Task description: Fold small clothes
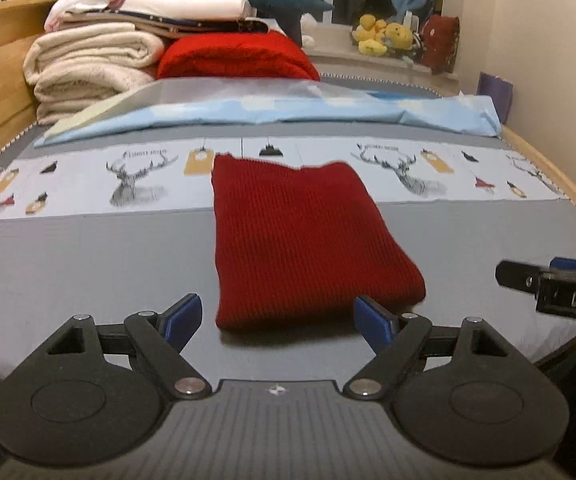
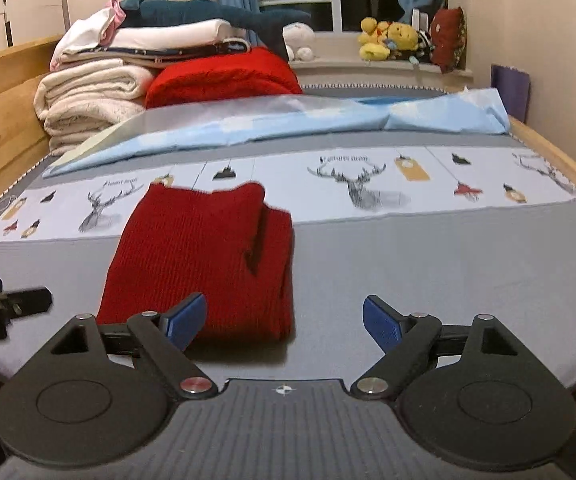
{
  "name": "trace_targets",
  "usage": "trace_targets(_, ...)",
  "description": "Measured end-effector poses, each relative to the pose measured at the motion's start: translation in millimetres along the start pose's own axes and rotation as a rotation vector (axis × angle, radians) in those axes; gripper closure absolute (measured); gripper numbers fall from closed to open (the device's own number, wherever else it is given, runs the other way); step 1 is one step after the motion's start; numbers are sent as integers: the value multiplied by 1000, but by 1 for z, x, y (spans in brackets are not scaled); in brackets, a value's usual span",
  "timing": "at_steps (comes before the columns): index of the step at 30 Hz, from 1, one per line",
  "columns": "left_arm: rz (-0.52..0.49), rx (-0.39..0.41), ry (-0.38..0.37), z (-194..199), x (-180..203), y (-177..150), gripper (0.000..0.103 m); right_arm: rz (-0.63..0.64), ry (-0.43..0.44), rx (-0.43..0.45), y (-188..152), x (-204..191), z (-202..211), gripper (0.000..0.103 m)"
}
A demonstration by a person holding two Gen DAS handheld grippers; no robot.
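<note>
Knit garment (image 1: 303, 240) just ahead of the left gripper (image 1: 278, 318): dark red, fine vertical rib. Gripper body black, finger pads (image 1: 182, 316) blue; same on the right gripper (image 2: 284, 320). Bed cover (image 1: 88, 264) grey; beyond the garment a pale band (image 1: 88, 184) printed with grey stag heads, orange tags. Farther: light blue sheet (image 1: 327, 110), bright red blanket (image 1: 236, 56), cream blankets (image 1: 88, 68), yellow plush toys (image 1: 383, 34).

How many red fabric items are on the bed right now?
2. The folded red knit garment lies flat on the grey sheet just ahead of both open grippers. A brighter red blanket sits at the far end beside the cream stack. Others may be hidden inside that pile.
</note>
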State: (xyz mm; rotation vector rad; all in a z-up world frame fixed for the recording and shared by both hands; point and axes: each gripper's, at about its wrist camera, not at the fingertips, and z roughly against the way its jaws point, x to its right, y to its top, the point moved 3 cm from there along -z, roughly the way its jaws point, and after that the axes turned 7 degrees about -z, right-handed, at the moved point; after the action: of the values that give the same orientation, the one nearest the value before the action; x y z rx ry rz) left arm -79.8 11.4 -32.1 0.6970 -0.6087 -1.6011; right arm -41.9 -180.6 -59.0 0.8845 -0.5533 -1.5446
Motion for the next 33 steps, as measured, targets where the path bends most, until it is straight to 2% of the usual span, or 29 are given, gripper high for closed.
trace_targets(3, -3, -10, 32, -9, -1, -3, 16, 15, 2, -10, -5, -3, 3, 16)
trace_targets(9, 57, -6, 26, -28, -15, 0, 16, 33, -11, -25, -5, -9, -7, 16)
trace_targets(13, 57, -16, 32, -35, -20, -2, 16, 28, -12, -39, -8, -12, -16, 16)
trace_targets(33, 80, -2, 26, -34, -25, -4, 16, 51, -28, -65, -12, -19, -27, 16)
